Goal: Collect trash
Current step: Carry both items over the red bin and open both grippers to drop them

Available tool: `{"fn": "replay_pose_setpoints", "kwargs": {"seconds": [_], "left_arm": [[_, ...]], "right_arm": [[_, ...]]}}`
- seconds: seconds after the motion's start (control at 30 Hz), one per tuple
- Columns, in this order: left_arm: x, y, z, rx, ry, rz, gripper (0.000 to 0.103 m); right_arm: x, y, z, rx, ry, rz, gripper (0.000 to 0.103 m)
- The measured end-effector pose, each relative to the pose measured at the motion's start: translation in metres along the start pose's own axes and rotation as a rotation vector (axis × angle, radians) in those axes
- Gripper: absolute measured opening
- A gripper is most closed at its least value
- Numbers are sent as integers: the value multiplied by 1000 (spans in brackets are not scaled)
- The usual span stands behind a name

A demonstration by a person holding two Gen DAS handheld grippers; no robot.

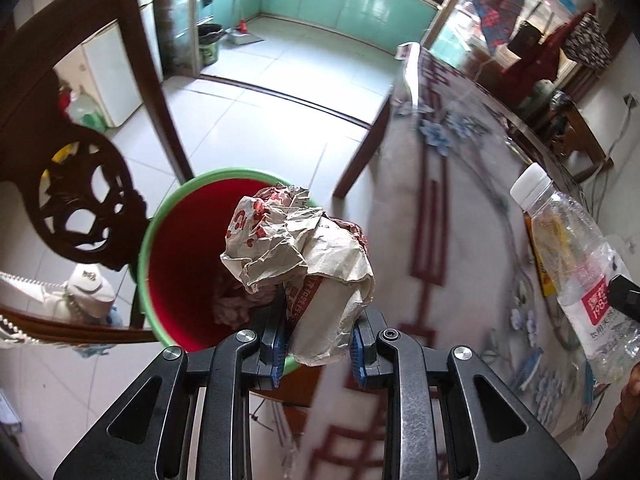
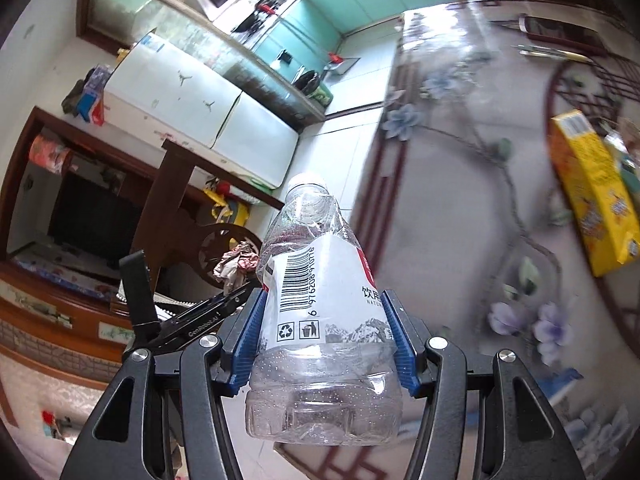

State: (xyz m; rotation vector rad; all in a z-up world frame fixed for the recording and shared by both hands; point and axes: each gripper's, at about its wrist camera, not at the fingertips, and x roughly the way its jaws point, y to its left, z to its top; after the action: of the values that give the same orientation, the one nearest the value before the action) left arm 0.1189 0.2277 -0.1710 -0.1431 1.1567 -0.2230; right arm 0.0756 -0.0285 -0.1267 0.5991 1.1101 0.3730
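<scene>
My left gripper (image 1: 318, 344) is shut on a crumpled paper wrapper (image 1: 304, 256) with red print, held over the open mouth of a red bin with a green rim (image 1: 176, 248) on the floor. My right gripper (image 2: 326, 344) is shut on an empty clear plastic water bottle (image 2: 316, 304) with a white label, cap pointing away. The bottle also shows at the right of the left wrist view (image 1: 576, 264). The wrapper and left gripper show small in the right wrist view (image 2: 234, 264).
A table with a floral glass-covered top (image 1: 460, 208) lies right of the bin. A yellow box (image 2: 592, 192) lies on it. A carved dark wooden chair (image 1: 76, 200) stands left of the bin. A white fridge (image 2: 200, 112) stands by the wall.
</scene>
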Motion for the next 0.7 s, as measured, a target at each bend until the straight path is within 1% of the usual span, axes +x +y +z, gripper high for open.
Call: {"fn": "replay_pose_setpoints", "kwargs": {"seconds": [0.3,0.4,0.57,0.7], "left_arm": [[4,41,10,-47,5,36,25],[10,54,13,-63,15,54,25],[18,68,16,-82,37,60,25],[23,74,19,-88,50,53,25]], "right_arm": [[54,38,18,-80,69,5,55],[73,50,23,-112,93,-9,56],[96,67,31,-168,125,-23,56],[109,73,35,-186,147,-24,56]]}}
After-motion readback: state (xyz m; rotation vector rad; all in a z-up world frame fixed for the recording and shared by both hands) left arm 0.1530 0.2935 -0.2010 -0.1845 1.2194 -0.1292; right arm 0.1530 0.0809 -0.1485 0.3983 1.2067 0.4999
